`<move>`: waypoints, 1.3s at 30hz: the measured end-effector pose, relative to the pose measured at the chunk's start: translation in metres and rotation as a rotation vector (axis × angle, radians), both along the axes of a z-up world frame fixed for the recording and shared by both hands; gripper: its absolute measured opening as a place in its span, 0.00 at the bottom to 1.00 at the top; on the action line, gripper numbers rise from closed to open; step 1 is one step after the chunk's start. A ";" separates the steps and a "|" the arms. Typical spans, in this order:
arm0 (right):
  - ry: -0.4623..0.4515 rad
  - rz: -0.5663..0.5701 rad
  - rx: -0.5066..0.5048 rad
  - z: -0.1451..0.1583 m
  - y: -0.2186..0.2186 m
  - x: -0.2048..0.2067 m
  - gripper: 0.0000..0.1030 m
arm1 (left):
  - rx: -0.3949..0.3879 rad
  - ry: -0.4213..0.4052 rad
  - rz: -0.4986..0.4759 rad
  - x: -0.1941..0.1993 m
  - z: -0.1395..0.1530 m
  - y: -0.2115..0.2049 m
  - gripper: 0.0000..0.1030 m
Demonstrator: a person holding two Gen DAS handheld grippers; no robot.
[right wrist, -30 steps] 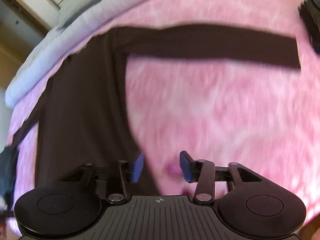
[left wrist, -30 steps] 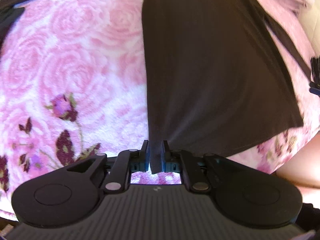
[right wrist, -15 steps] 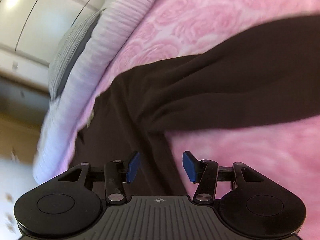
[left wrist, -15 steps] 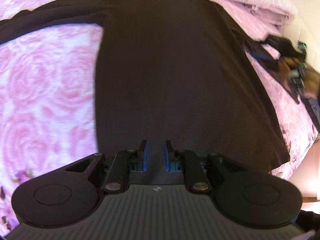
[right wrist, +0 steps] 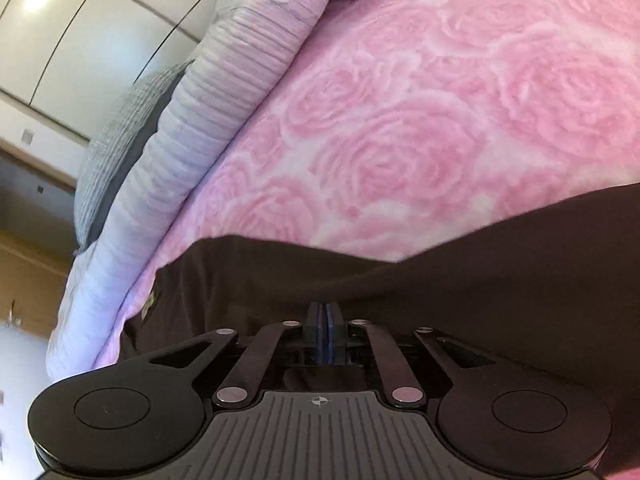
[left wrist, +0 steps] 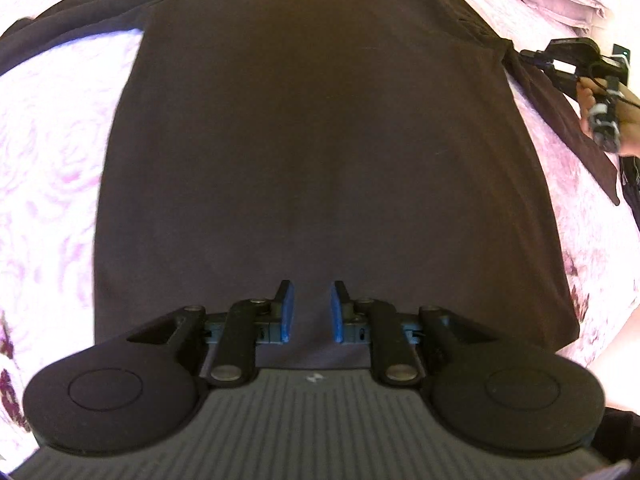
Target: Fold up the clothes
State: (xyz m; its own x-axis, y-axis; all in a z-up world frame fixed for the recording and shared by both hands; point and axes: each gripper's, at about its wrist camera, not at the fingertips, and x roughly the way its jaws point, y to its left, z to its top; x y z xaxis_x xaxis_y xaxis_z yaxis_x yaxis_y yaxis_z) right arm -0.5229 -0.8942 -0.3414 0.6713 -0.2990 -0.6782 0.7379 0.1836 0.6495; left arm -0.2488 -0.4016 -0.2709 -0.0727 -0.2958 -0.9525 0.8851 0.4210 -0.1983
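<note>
**Dark shirt spread on the rose blanket, one gripper over the hem, one at the shoulder**

One dark long-sleeved shirt (left wrist: 320, 140) lies flat on a pink rose-patterned blanket (left wrist: 52, 184), collar at the far end and hem nearest the left wrist camera.

The left wrist view alone shows the whole garment: the body, a sleeve running off to the upper left, and the other sleeve trailing down the right side. There the left gripper (left wrist: 311, 307) hangs above the lower middle of the shirt, its jaws opening; the two blue pads (left wrist: 286, 312) stand apart with only flat cloth seen beyond them, nothing pinched. At the far right of that view a hand (left wrist: 624, 120) holds the right gripper (left wrist: 532, 56), small and blurred, at the shirt's right shoulder.

The right wrist view shows what the left cannot: the right gripper's jaws closing, its two blue pads nearly together at the shirt's fabric. Cloth seems to be caught between them, though the dark folds there make that hard to confirm. This view also takes in a pale ribbed quilt (right wrist: 200, 128) bunched along the blanket's far edge, a grey pillow (right wrist: 116, 148) behind it, and white cupboard doors (right wrist: 80, 20).

Count: one shirt, two sleeves, two grippers, one blanket, one quilt, one pillow.
</note>
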 end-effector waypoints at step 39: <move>0.346 0.864 -0.384 -0.006 -0.071 0.075 0.36 | -0.061 -0.014 -0.125 -0.056 -0.027 -0.097 0.26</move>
